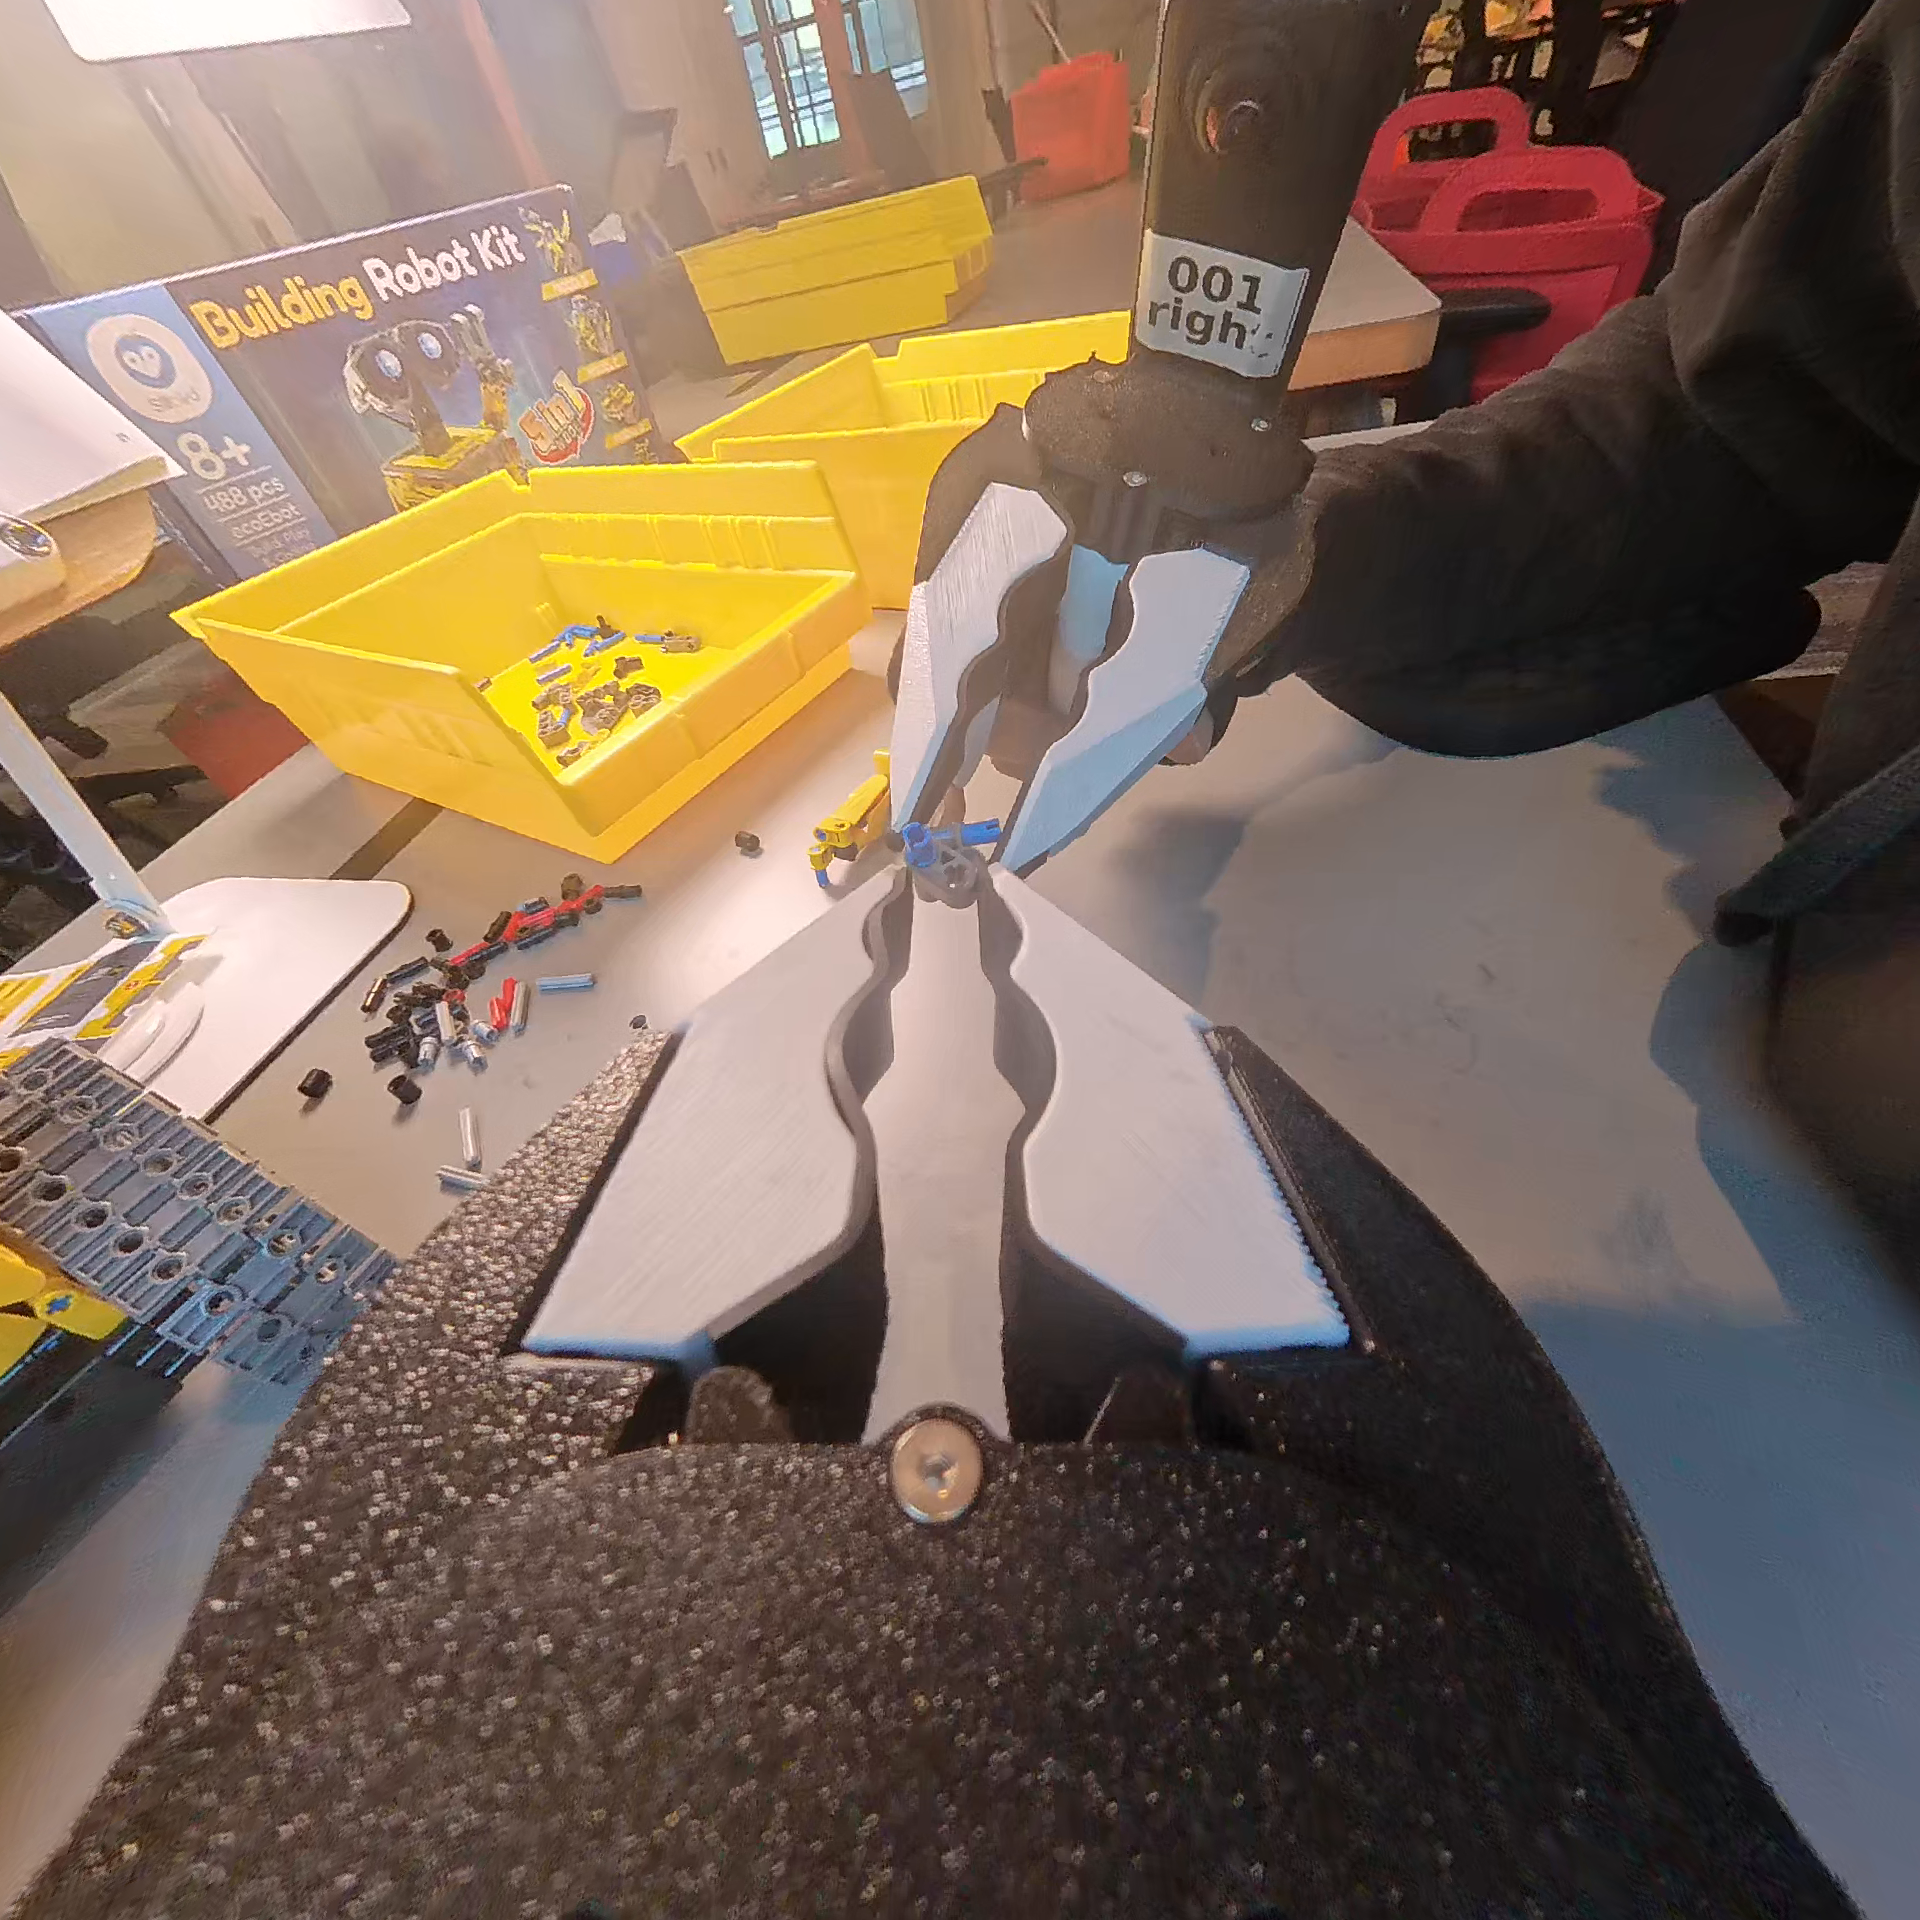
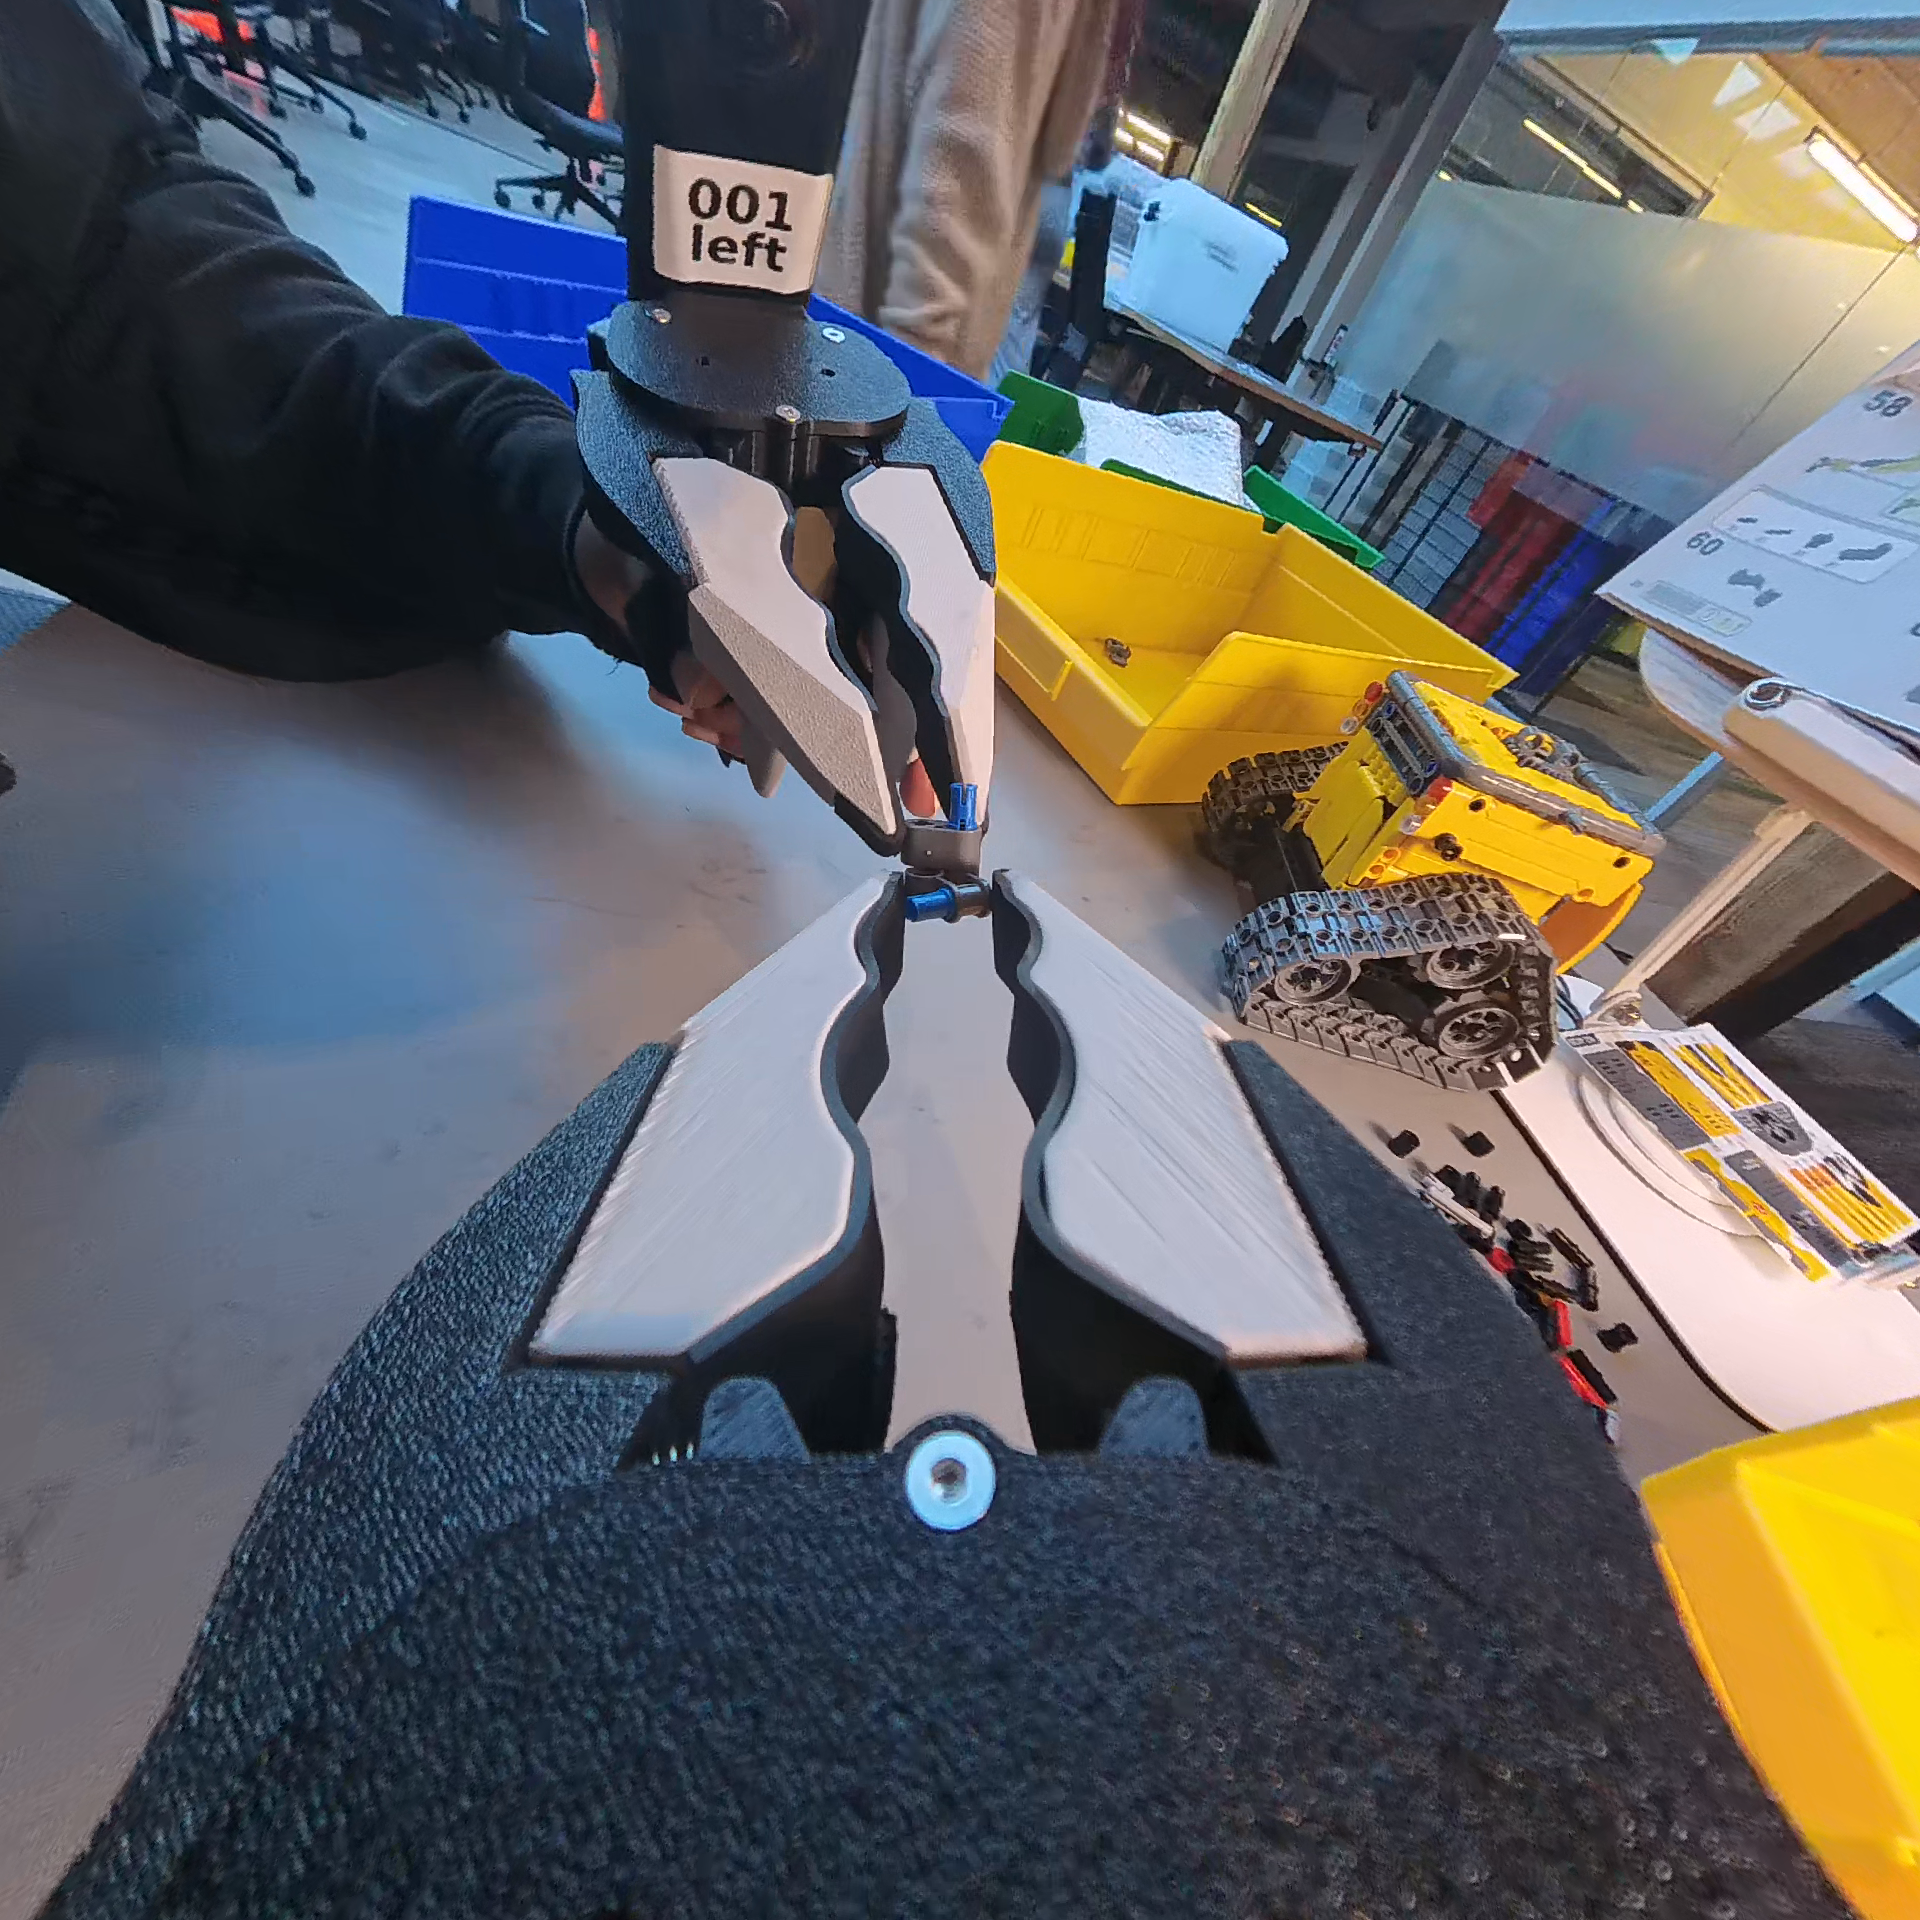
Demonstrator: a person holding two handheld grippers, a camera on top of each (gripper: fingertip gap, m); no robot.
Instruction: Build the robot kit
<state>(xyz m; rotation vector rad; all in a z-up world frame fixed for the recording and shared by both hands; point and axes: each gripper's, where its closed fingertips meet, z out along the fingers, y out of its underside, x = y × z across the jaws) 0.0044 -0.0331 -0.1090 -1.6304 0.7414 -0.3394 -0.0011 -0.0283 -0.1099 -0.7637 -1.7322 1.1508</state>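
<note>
My left gripper (image 1: 945,883) is shut on a small grey connector piece (image 1: 954,881) held just above the grey table (image 1: 1403,987). My right gripper (image 2: 945,894) is shut on a short blue pin with a black part (image 2: 928,904). The two grippers meet tip to tip, and the blue pin touches the grey connector (image 2: 940,840). The right gripper comes down from above in the left wrist view (image 1: 956,847), and the left gripper does the same in the right wrist view (image 2: 935,836). A second blue pin (image 2: 961,805) sticks up out of the connector. Black-sleeved hands hold both grippers.
A yellow bin (image 1: 416,665) with small parts and a kit box (image 1: 395,353) stand to the left. Loose pins (image 1: 468,997) lie on the table, with a small yellow assembly (image 1: 852,821) near the tips. A yellow tracked vehicle model (image 2: 1455,831), a booklet (image 2: 1745,1153) and another yellow bin (image 2: 1195,582) stand to the right. Both grippers' tips are close together, under 4 cm apart.
</note>
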